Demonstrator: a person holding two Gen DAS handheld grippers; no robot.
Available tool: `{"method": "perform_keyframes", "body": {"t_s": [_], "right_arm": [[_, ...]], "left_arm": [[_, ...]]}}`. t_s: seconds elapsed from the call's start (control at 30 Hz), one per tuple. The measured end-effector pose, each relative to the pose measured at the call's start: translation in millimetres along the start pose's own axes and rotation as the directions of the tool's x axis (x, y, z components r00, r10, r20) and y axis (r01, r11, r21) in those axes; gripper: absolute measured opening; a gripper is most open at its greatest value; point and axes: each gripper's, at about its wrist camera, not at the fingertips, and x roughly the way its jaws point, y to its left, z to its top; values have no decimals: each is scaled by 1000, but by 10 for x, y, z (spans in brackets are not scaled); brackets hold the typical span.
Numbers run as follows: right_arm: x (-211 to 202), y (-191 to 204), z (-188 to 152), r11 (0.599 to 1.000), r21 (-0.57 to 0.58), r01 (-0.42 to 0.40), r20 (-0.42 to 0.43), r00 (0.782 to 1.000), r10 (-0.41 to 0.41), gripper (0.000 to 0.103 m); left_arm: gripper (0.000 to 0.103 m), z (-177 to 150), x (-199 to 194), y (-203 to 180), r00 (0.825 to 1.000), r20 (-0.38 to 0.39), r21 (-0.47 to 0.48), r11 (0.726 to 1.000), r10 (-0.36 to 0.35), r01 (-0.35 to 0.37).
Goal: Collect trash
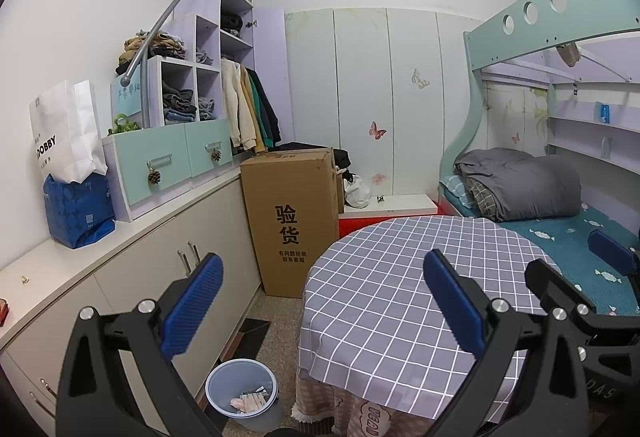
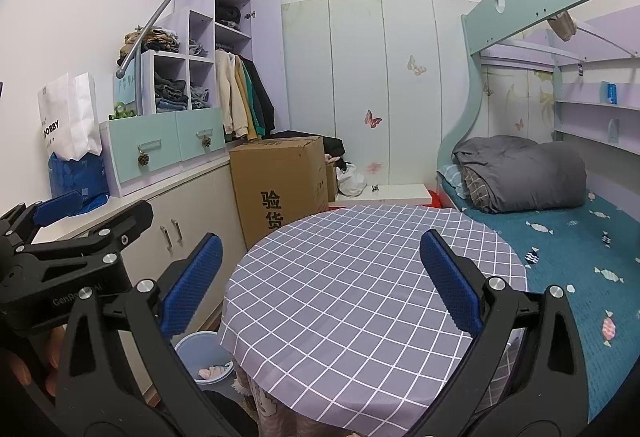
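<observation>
A grey-blue trash bin (image 1: 242, 393) stands on the floor left of the round table (image 1: 400, 297), with paper scraps and wrappers inside; it also shows in the right wrist view (image 2: 200, 357), partly hidden by my finger. The table has a grey checked cloth (image 2: 340, 297) with nothing on it. My left gripper (image 1: 324, 301) is open and empty, held above the table's left edge and the bin. My right gripper (image 2: 320, 277) is open and empty above the table. The left gripper also shows at the left of the right wrist view (image 2: 80, 233), and the right gripper at the right of the left wrist view (image 1: 580, 269).
A tall cardboard box (image 1: 294, 221) stands behind the bin against the low white cabinets (image 1: 160, 277). A blue bag (image 1: 78, 209) and white paper bag (image 1: 66, 129) sit on the cabinet top. A bunk bed with a grey duvet (image 1: 520, 183) is right of the table.
</observation>
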Motion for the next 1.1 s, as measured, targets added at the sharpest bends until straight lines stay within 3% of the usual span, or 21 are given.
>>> {"method": "perform_keyframes", "body": {"t_s": [1.1], "right_arm": [[-19,49,-50,1000,8,-5,-9,1000,5,97]], "left_arm": [[98,-21,-8,-18,1000,-4,3,1000,0,0]]}}
